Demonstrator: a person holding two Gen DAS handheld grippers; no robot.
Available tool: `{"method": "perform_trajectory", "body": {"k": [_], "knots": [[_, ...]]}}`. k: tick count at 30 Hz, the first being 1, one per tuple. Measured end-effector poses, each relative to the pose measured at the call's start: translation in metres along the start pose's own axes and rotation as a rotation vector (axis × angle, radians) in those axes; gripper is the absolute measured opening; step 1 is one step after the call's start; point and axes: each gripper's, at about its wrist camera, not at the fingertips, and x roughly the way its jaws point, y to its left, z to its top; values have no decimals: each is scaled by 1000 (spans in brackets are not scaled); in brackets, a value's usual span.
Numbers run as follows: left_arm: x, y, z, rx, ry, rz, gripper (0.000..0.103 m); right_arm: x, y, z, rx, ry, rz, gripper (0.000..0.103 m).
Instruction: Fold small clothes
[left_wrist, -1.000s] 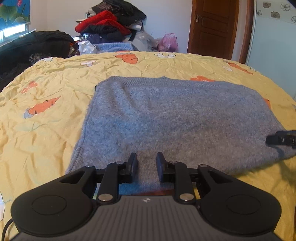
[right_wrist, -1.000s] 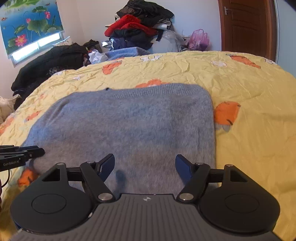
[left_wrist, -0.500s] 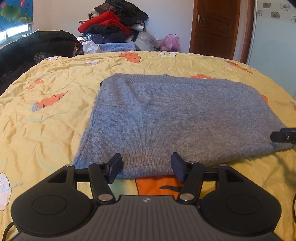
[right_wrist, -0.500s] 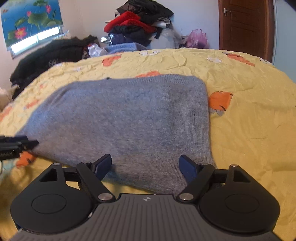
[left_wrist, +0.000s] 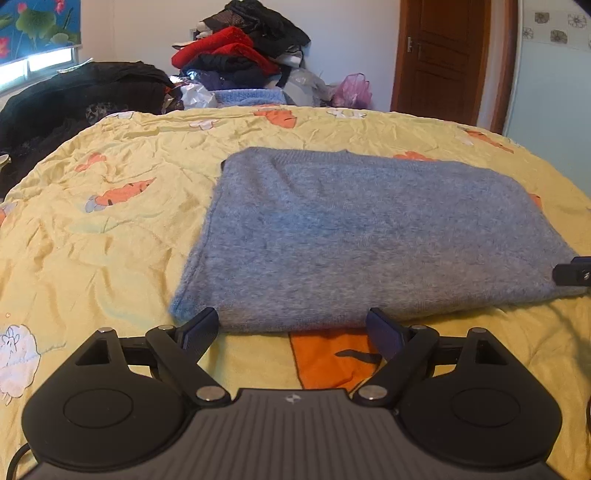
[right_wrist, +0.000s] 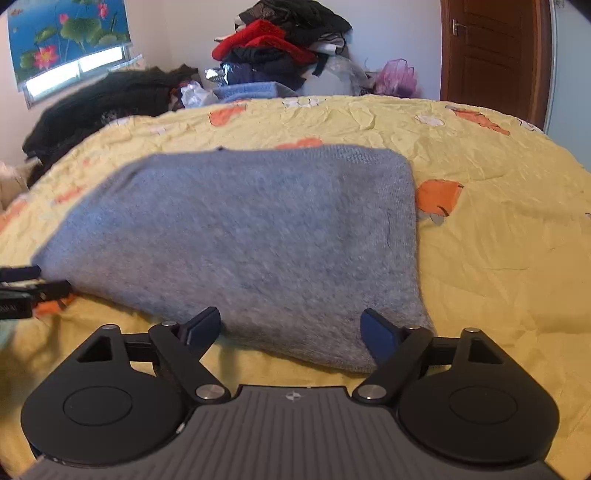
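Beyond my yellow carrot-print bedspread (left_wrist: 110, 236) I see a heap of clothes (left_wrist: 240, 48), a pink plastic bag (left_wrist: 351, 90), a wooden door (left_wrist: 439, 55) and a lotus poster (right_wrist: 66, 33)

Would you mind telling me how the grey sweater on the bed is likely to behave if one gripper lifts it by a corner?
The grey sweater is soft knit lying in layers, so it would probably droop and unfold. Its fuzzy surface should grip well, not slip. It looks fairly thick, so a one-corner lift would likely drag the rest across the yellow bedcover.
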Motion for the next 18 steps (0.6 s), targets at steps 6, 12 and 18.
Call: {"method": "perform_trajectory", "body": {"k": [6, 12, 18], "knots": [[10, 7, -2, -22, 24, 6, 93, 16, 2, -9, -61, 50, -28, 92], [-2, 35, -1, -253, 25, -26, 93, 1, 5, 8, 28, 17, 32, 90], [1, 74, 0, -654, -7, -158, 93, 4, 21, 25, -11, 3, 74, 90]]}}
